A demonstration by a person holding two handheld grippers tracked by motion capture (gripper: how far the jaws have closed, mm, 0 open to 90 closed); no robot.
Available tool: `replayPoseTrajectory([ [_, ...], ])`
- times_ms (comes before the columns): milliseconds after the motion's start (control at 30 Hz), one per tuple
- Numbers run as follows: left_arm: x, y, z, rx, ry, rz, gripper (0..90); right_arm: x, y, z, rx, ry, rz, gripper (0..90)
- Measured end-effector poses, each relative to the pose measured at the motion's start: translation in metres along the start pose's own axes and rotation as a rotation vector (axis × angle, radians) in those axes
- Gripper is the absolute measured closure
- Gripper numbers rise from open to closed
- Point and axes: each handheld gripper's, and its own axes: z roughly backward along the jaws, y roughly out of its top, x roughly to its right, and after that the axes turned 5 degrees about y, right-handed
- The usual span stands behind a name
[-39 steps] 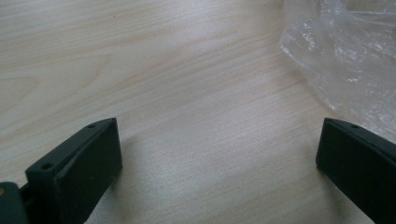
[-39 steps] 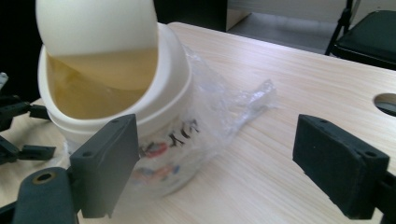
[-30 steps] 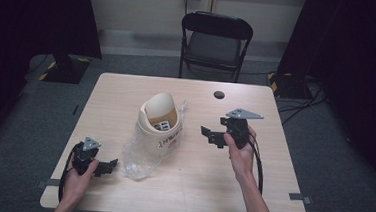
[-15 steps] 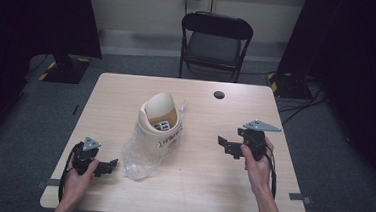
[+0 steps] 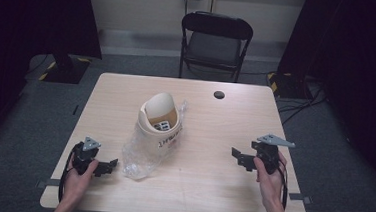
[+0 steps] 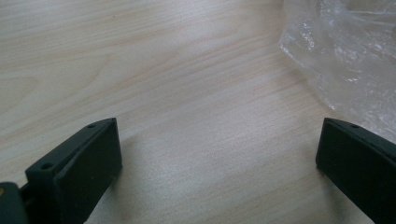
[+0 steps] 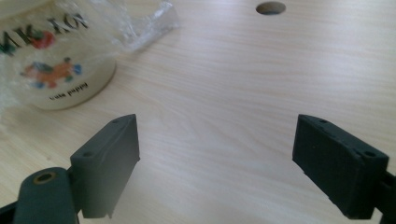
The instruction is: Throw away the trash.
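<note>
A cream bin-shaped container (image 5: 158, 125) with printed lettering stands mid-table, with a clear plastic bag (image 5: 142, 155) wrapped round its base and spilling toward the front left. My left gripper (image 5: 107, 166) rests low on the table at the front left, open and empty, its jaws pointing at the bag (image 6: 345, 60). My right gripper (image 5: 237, 156) is held at the right side of the table, open and empty, aimed left toward the container (image 7: 60, 65).
A small dark hole (image 5: 219, 94) marks the table's far right part, also visible as a hole (image 7: 271, 7) from the right gripper. A black folding chair (image 5: 215, 43) stands behind the wooden table (image 5: 210, 188). Dark curtains flank the room.
My right gripper has moved away from the container, to the right and toward the near edge. The left gripper and the container have stayed put.
</note>
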Motion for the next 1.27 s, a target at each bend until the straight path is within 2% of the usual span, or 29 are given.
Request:
replayPoseTrajectory([
  [33,0.0,0.0,0.0,0.0,0.0,0.0,0.0,0.005,-0.007,0.003,-0.007,-0.02,-0.005,14.5],
  [200,0.0,0.0,0.0,0.0,0.001,-0.002,0.0,0.014,-0.02,0.007,-0.021,-0.043,-0.01,14.6],
  [267,0.0,0.0,0.0,0.0,0.0,-0.002,0.0,0.021,-0.031,0.008,-0.054,-0.058,-0.018,14.6],
  [367,0.0,0.0,0.0,0.0,0.001,-0.002,0.0,0.026,-0.038,0.009,-0.074,-0.073,-0.024,14.6],
  [400,0.0,0.0,0.0,-0.001,0.002,-0.004,0.0,0.032,-0.047,0.011,-0.091,-0.088,-0.034,14.6],
  [633,0.0,0.0,0.0,-0.001,0.0,-0.002,0.0,0.044,-0.063,0.008,-0.127,-0.122,-0.057,14.7],
  [733,0.0,0.0,0.0,-0.001,0.0,-0.002,0.0,0.044,-0.069,0.004,-0.156,-0.136,-0.051,14.6],
  [933,0.0,0.0,0.0,-0.001,-0.001,-0.002,0.0,0.039,-0.075,0.001,-0.136,-0.176,-0.003,13.9],
  [1000,0.0,0.0,0.0,0.0,-0.001,0.0,0.0,0.037,-0.075,-0.001,-0.149,-0.193,0.018,13.1],
  [1267,0.0,0.0,0.0,-0.001,0.0,-0.002,0.0,0.036,-0.075,-0.001,-0.15,-0.199,0.016,12.6],
])
